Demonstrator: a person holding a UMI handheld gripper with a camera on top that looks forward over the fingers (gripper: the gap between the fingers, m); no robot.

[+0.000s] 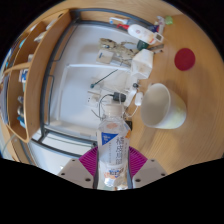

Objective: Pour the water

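Pinching a clear water bottle (115, 140) between its pink pads (92, 160), the gripper (114, 170) has its jaws pressed against both sides of the labelled body. Just ahead and to one side, a pale cup (163, 105) stands on the wooden table (195, 85), with a red disc (184, 59) beyond it. On the other side lies a white tray (70, 90) with cables (112, 75) and small devices near its far edge.

Bottle (114, 140) label print unreadable
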